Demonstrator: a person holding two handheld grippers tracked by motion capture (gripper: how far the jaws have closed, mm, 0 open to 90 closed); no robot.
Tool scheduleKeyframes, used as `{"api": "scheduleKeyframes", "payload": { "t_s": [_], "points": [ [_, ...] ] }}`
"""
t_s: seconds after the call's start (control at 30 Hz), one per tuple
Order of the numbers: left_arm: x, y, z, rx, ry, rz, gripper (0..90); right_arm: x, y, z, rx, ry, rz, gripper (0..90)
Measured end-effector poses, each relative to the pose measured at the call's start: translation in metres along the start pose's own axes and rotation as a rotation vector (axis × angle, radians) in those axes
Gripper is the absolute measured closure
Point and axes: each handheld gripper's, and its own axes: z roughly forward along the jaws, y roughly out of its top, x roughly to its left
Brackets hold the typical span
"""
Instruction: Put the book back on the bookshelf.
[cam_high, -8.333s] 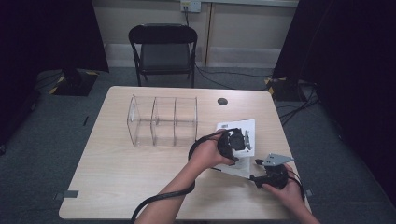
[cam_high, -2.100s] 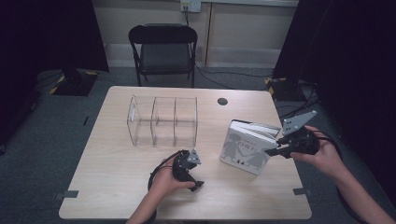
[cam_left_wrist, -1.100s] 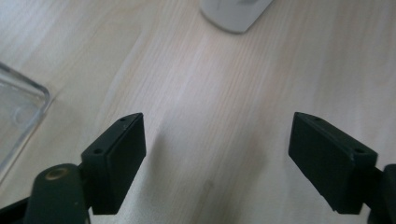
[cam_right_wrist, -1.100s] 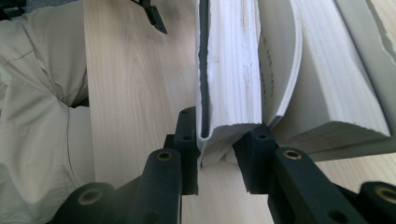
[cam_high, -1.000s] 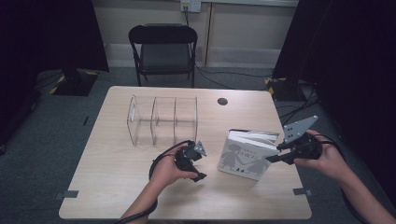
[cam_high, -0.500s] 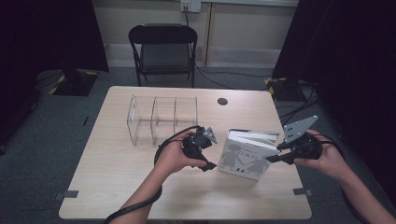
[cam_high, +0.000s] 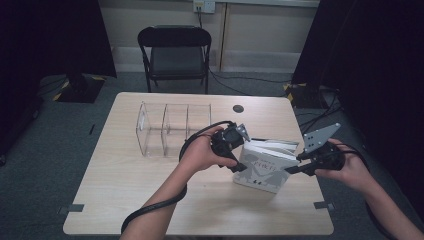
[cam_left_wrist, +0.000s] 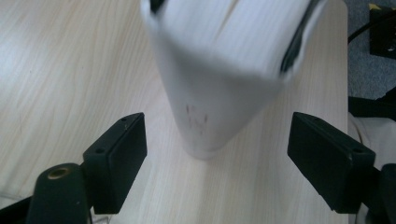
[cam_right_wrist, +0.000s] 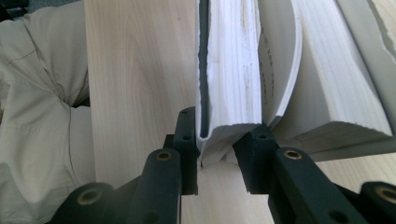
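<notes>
i work over a pale wooden table (cam_high: 150, 200) on grey carpet, with a black folding chair (cam_high: 175, 50) at its far side and a clear acrylic divider rack (cam_high: 170, 127) beyond my left gripper (cam_high: 239, 150). the high view takes in the room, both my forearms and the book's printed cover. my right gripper view shows what that one cannot: a thick wad of pages and the cover pinched between my pads, the remaining pages fanned off to the right, and a beige trouser leg left of my jaws. my right gripper (cam_right_wrist: 218, 156) is clenched on the white paperback book (cam_high: 265, 167), holding its edge with the book propped on the table. my left gripper's jaws stand wide apart, released, with the book's blurred corner (cam_left_wrist: 219, 74) just ahead between them, touching neither pad.
</notes>
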Motion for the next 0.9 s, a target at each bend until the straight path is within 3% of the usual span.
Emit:
{"api": "scheduleKeyframes", "payload": {
  "t_s": [0.23, 0.37, 0.4, 0.7, 0.9],
  "points": [
    [-0.002, 0.018, 0.006, -0.013, -0.024, 0.019, 19.7, 0.0, 0.0, 0.0, -0.002, 0.0, -0.001, 71.7],
    [-0.002, 0.026, 0.006, 0.011, -0.031, 0.005, 19.1, 0.0, -0.001, 0.0, -0.006, 0.0, 0.0, 71.7],
    [-0.001, 0.029, 0.006, 0.01, -0.035, 0.008, 15.5, -0.001, -0.001, 0.0, -0.009, 0.002, 0.0, 71.7],
    [-0.003, 0.04, 0.005, 0.019, -0.013, 0.028, 18.3, -0.001, -0.001, 0.0, -0.004, 0.004, 0.003, 71.7],
    [-0.007, 0.049, 0.007, 0.036, -0.005, 0.095, 28.4, -0.001, -0.001, 0.0, -0.003, 0.007, 0.003, 71.7]
  ]
}}
